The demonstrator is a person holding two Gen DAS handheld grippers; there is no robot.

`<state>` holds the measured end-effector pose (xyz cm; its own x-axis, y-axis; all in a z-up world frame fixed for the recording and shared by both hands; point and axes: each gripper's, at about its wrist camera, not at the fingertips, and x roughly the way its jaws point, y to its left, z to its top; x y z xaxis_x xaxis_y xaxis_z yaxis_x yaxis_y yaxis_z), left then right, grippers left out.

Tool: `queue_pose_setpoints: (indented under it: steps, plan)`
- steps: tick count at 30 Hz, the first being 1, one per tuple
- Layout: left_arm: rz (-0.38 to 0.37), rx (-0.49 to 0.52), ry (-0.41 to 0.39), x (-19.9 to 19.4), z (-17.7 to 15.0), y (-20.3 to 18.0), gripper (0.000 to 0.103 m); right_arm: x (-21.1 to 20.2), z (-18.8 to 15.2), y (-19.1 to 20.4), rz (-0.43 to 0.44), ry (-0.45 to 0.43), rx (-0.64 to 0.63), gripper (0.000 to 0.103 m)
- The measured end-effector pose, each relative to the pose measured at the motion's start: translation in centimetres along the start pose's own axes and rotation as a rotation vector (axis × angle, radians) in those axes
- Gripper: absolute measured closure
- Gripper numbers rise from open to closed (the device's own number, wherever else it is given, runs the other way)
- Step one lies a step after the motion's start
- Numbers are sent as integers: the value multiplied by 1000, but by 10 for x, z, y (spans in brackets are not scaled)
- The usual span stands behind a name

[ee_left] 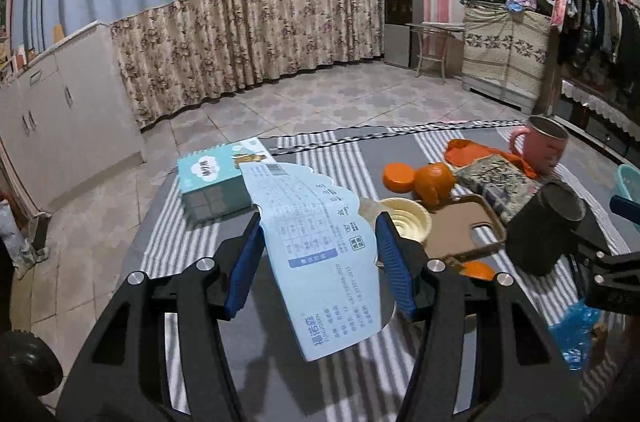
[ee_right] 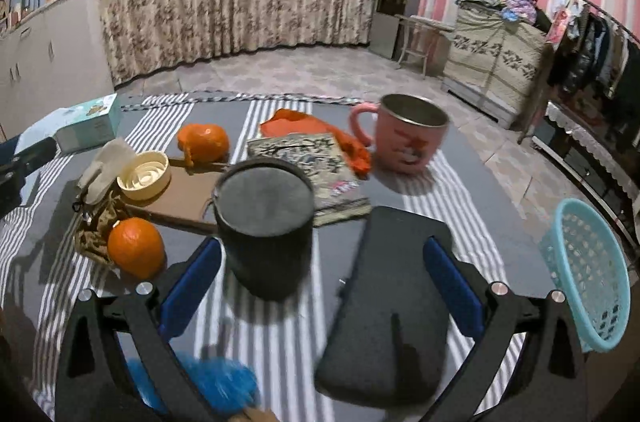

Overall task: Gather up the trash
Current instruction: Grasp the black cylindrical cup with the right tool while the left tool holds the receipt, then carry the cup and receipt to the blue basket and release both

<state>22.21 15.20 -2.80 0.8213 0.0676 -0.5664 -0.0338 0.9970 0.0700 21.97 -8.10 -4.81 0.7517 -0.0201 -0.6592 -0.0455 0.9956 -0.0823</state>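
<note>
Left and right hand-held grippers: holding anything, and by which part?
Left hand-held gripper grips the light blue paper carton across its sides. Right hand-held gripper: nothing held.

Landmark: cylindrical container (ee_right: 266,234), upright on the desk (ee_right: 472,178), right wrist view. Left of it, a whole orange (ee_right: 136,247) lying against crumpled wrapping. Behind-left, a round ribbed lid (ee_right: 144,175) on a flat phone case (ee_right: 186,196); beyond those, a partly peeled orange (ee_right: 205,142). Far left at the desk edge, a tissue box (ee_right: 90,124). Directly behind, a patterned booklet (ee_right: 312,166); behind-right, a mug (ee_right: 408,134). Right, a flat pad (ee_right: 394,302); farther right, a basket (ee_right: 588,274) at the desk edge.
</note>
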Motion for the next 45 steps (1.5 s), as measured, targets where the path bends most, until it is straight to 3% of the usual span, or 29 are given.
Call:
queue_pose_setpoints:
  steps: [2, 5, 6, 14, 18, 29, 33, 38, 45]
  plan:
    - [5, -3, 2, 0, -4, -1, 48, 6, 5, 5, 17, 17, -8, 11]
    - [20, 0, 10, -1, -3, 1, 48, 17, 10, 10, 88, 60, -19, 33]
    - [24, 0, 12, 0, -3, 2, 48, 19, 11, 9, 115, 68, -16, 45]
    - [46, 11, -9, -24, 11, -12, 48, -24, 20, -34, 170, -33, 38, 46]
    - [29, 31, -42, -39, 22, -37, 48, -53, 16, -83, 104, -83, 54, 46]
    - [-130, 102, -91, -70, 30, -168, 48, -99, -35, -266, -129, -109, 199, 45]
    - [-193, 141, -105, -76, 27, -224, 48, -107, -51, -318, -173, -133, 283, 45]
    - [-264, 183, -109, -78, 27, -287, 48, -107, -48, -351, -228, -157, 296, 45]
    - [-338, 205, -111, -72, 26, -355, 48, -96, -43, -367, -235, -159, 279, 45]
